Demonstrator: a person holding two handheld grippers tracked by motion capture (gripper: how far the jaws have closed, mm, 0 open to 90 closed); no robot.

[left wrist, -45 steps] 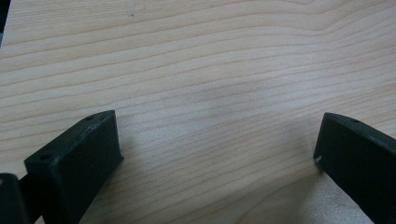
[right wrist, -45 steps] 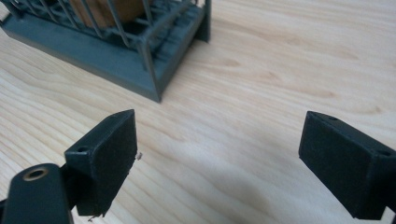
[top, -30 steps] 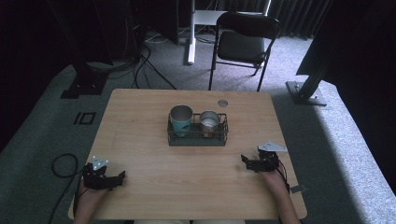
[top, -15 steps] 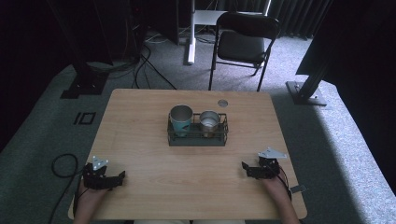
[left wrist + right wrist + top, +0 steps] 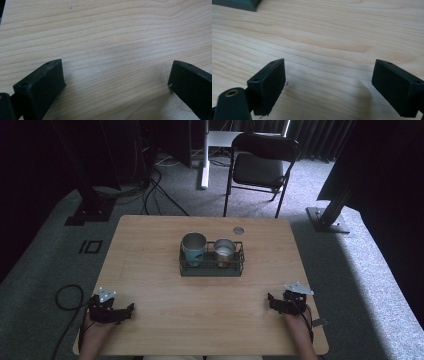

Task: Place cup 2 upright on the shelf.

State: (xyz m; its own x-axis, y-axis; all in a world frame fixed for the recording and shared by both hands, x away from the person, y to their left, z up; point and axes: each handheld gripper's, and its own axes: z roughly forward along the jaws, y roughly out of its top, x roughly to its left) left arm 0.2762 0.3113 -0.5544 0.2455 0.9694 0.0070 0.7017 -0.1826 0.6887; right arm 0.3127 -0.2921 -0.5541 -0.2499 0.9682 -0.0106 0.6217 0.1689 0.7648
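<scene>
Resting low at the near corners of the wooden table, the left gripper and the right gripper are held with jaws spread wide and empty, while the wire basket, well apart from both, is seen mid-table holding two cups.

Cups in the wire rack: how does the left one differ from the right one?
The left cup stands taller than the right cup, its rim well above the wire rack. The left cup has a teal-looking outside; the right cup looks plain metal. The left cup's mouth looks wider, the right cup's narrower. Both stand upright, side by side in the rack, mouths open upward, far from both grippers.
</scene>
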